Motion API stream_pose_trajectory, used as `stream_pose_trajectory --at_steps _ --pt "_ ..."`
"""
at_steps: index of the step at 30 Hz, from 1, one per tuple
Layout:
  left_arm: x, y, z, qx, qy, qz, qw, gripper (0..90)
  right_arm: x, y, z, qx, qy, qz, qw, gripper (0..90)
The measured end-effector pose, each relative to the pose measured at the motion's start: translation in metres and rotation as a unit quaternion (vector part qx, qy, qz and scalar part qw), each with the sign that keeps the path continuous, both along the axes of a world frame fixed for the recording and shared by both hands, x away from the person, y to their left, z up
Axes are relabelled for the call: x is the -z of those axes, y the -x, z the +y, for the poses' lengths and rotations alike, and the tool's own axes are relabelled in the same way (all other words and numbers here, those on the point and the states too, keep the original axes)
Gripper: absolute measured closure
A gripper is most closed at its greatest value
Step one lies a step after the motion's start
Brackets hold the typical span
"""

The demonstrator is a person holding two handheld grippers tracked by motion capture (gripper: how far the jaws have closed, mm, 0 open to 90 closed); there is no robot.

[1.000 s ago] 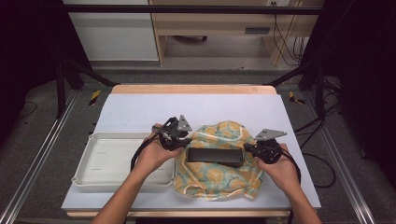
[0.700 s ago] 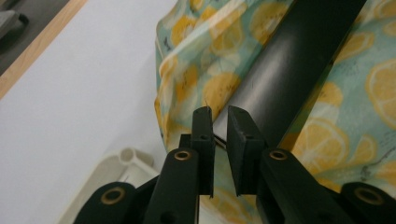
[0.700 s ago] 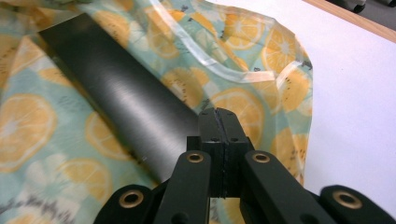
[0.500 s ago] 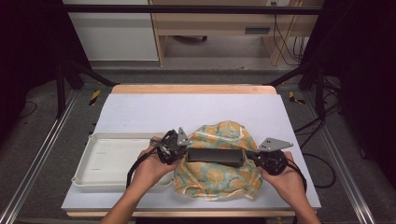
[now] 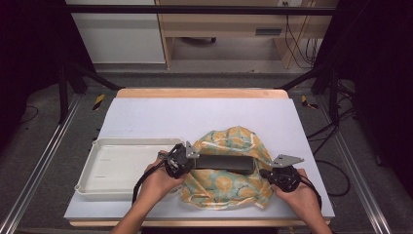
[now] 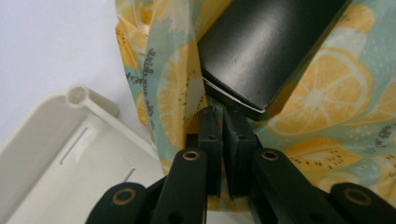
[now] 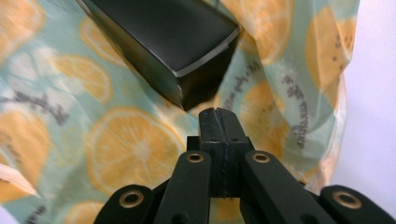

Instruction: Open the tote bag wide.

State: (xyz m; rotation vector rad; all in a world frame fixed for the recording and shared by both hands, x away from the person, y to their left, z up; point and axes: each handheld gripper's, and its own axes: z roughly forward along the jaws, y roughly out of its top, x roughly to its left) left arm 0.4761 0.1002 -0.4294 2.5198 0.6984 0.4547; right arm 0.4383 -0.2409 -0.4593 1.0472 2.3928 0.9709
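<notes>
- A long black box (image 5: 224,162) lies on a lemon-printed cloth (image 5: 229,183) spread over the near middle of the tabletop (image 5: 195,117).
- The box's long axis runs left to right across the tabletop, one short end toward each hand, with its broad face up.
- The left tongs (image 5: 191,161) sit at the box's left end, just right of a white tray (image 5: 112,165). In the left gripper view their jaws stand almost together with only a thin slit between them, and cloth appears caught there right below the box's corner (image 6: 243,100), though how firmly I cannot tell.
- The right tongs (image 5: 267,173) sit at the cloth's right edge, near the box's right end. In the right gripper view the jaws are pressed fully together, tips just short of the box's corner (image 7: 191,100); whether a fold of cloth is pinched between them I cannot tell.
- Judged from this, the step in hand looks like wrapping the box: taking hold of the cloth at both ends.
- The next move probably calls for lifting both cloth edges together and folding them inward over the short ends, keeping the box level so it does not slide off centre.
</notes>
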Motion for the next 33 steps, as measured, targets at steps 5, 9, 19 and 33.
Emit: stream_pose_trajectory --at_steps 5,9,19,33 --pt "0.007 -0.002 0.002 -0.001 -0.006 0.010 0.9999 88.2 0.007 -0.008 -0.008 0.008 0.017 0.012 0.9997 90.0" --pt "0.009 -0.002 0.003 0.001 -0.007 0.016 0.9998 89.2 0.009 -0.014 -0.015 0.021 0.021 0.017 0.9994 90.0" --pt "-0.015 0.021 -0.003 0.021 0.019 -0.022 0.9994 88.6 -0.003 -0.004 -0.008 0.006 -0.001 -0.008 0.9999 90.0" --pt "-0.019 0.035 -0.029 0.056 0.077 -0.040 0.9947 87.9 -0.022 0.017 0.015 -0.021 -0.021 -0.034 0.9990 90.0"
